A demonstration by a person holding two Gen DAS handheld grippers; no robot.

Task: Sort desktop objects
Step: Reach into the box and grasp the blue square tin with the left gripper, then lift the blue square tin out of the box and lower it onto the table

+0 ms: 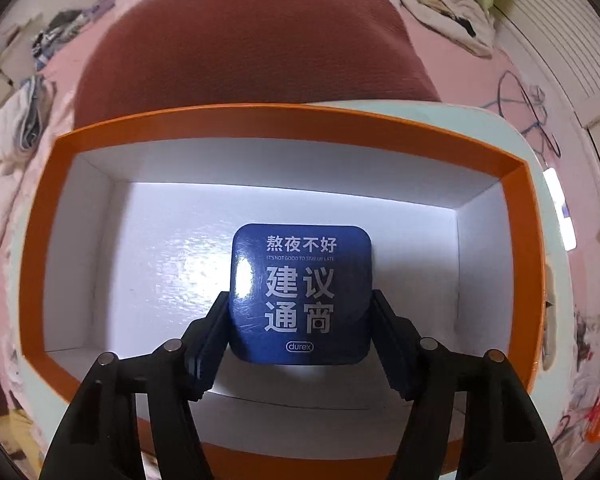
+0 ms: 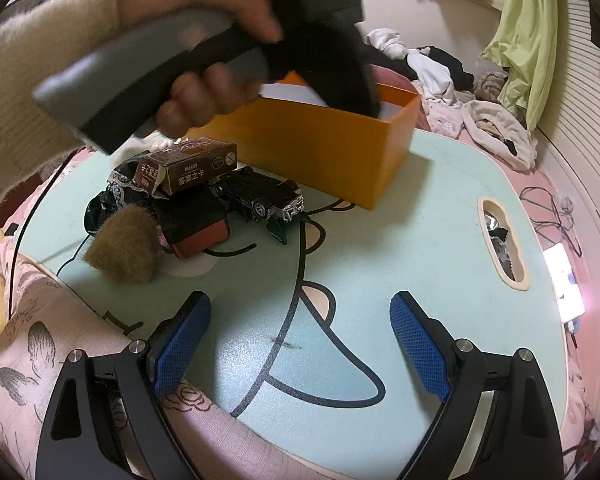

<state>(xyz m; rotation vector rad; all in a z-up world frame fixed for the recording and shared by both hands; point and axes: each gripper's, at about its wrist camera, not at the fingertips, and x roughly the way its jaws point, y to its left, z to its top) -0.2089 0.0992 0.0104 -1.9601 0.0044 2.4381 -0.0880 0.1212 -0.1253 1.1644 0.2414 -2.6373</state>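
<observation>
A blue square box point(image 1: 300, 292) with white lettering is inside the orange box point(image 1: 260, 120), over its white floor. My left gripper point(image 1: 298, 300) points down into the orange box, its pads against the blue box's left and right sides. In the right wrist view a hand point(image 2: 204, 100) holds that left gripper point(image 2: 340, 76), whose fingers dip into the orange box point(image 2: 324, 148). My right gripper point(image 2: 300, 312) hovers open over the mint-green table point(image 2: 380, 240), with nothing between its fingers.
Left of the orange box lies a pile: a brown card box point(image 2: 188, 168), a black toy car point(image 2: 260, 196), a red-and-black block point(image 2: 196, 228) and a brown fuzzy piece point(image 2: 124, 248). The table has a handle slot point(image 2: 500, 240). Clothes lie on the pink bedding around.
</observation>
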